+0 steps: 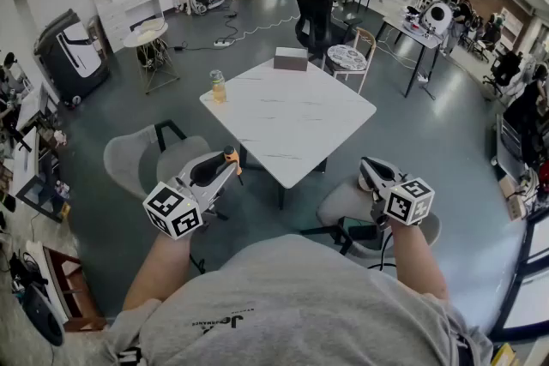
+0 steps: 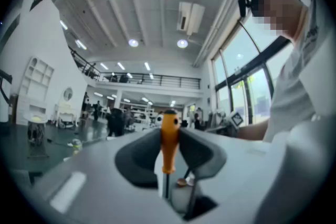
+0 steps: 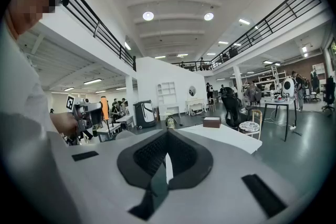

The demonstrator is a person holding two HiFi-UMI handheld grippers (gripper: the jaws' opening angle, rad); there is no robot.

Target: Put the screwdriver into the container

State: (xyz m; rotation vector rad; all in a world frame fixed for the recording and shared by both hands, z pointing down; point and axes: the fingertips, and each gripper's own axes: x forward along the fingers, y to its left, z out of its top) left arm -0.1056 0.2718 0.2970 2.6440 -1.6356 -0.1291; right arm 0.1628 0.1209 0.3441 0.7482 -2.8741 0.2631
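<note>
A screwdriver with an orange handle [image 1: 229,155] sits in my left gripper [image 1: 225,164], which is shut on it close to my chest, short of the white table [image 1: 292,124]. In the left gripper view the handle [image 2: 168,139] stands upright between the jaws and the dark shaft runs down behind them. The container, a small brownish box [image 1: 291,58], rests at the table's far edge, well away from both grippers. My right gripper [image 1: 369,173] hangs at the right with nothing in it, its jaws together [image 3: 167,136]. The right gripper view also shows the box [image 3: 212,122].
A bottle with yellowish contents [image 1: 218,87] stands on the table's left corner. A grey chair [image 1: 137,159] is below my left gripper, a round seat [image 1: 347,201] below my right. A black office chair [image 1: 313,13] and a patterned chair [image 1: 347,57] stand behind the table.
</note>
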